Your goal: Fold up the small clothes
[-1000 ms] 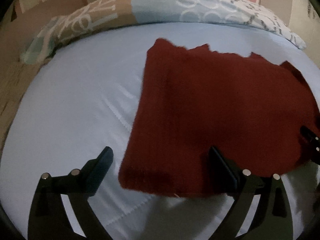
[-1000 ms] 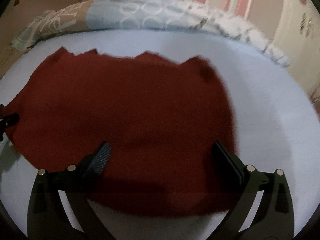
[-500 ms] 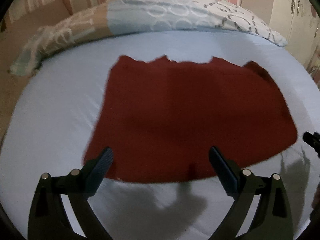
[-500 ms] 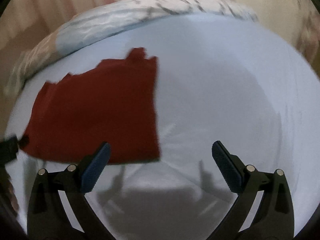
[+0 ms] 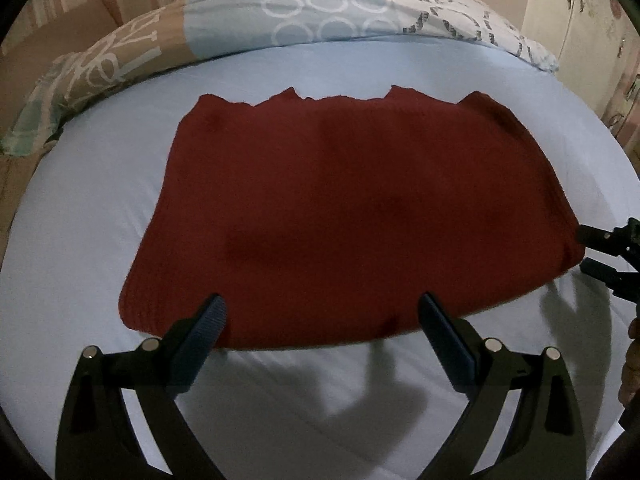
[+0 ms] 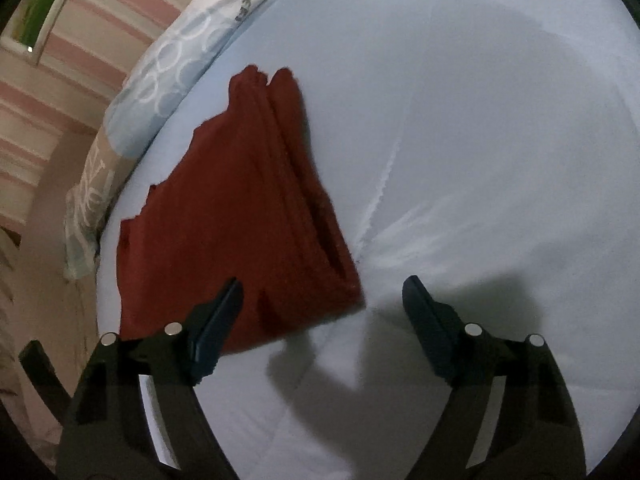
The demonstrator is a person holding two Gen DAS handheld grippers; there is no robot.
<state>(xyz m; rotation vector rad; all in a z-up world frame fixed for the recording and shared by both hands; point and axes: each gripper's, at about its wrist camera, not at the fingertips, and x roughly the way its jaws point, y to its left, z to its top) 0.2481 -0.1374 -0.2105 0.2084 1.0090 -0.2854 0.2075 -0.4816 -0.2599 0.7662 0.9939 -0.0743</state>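
**Both grippers back off the folded red garment**

The red garment (image 5: 352, 216) lies flat on the pale blue bed sheet (image 5: 100, 200), folded into a broad rectangle with its jagged far edge pointing toward the patterned pillow (image 5: 312, 12). Nothing holds it.

The left gripper (image 5: 322, 320) has its jaws spread wide and empty, the tips hovering just over the garment's near edge. A second ago that gripper sat off the garment's left side, with only the right finger over the cloth; half a second ago it was already centred, and now the garment fills more of its view, with the pillow a little farther up.

The right gripper (image 6: 322, 300) also has its jaws released and empty. A second ago it hung squarely over the garment; since then it has swung away to the garment's right edge, so the cloth now lies to its left, showing its stacked folded layers (image 6: 296, 184). Only its left finger (image 6: 218, 316) overlaps the garment's near corner; the right finger is over bare sheet. In the left wrist view the right gripper (image 5: 608, 256) shows just beside the garment's right corner, not touching it.
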